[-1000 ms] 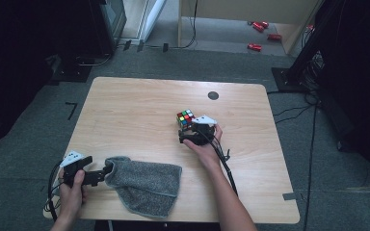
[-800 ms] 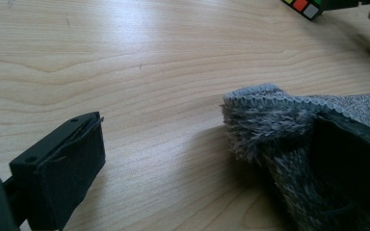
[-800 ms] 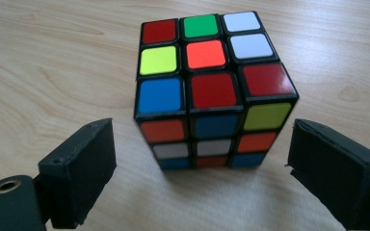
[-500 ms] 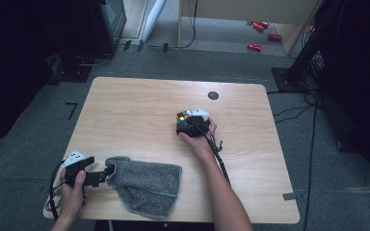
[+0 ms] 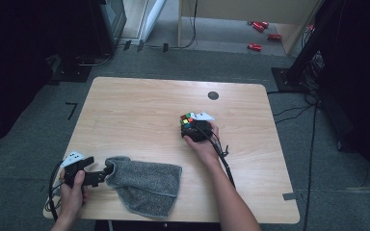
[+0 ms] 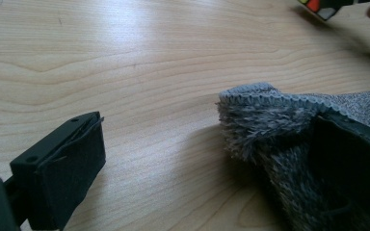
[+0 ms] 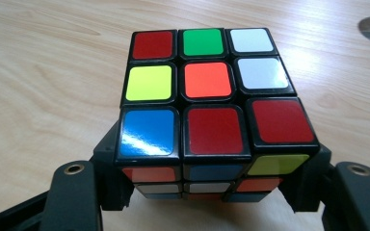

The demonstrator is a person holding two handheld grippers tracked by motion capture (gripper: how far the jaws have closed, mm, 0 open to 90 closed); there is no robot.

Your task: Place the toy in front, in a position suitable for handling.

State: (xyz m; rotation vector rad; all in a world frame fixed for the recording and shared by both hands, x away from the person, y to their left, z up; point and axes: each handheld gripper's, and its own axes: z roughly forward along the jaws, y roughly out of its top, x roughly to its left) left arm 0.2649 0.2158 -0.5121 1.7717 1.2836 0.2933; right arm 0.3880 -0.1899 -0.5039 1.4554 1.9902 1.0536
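A puzzle cube (image 7: 212,110) sits between the right gripper's (image 5: 195,126) jaws, which have just been closing and now clamp its sides on the table (image 5: 139,106).

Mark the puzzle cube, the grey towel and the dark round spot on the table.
puzzle cube (image 7: 208,79): right gripper view, orange centre sticker of its top face.
grey towel (image 5: 147,182): high view, middle of the cloth.
dark round spot (image 5: 213,95): high view, its centre, far table edge.
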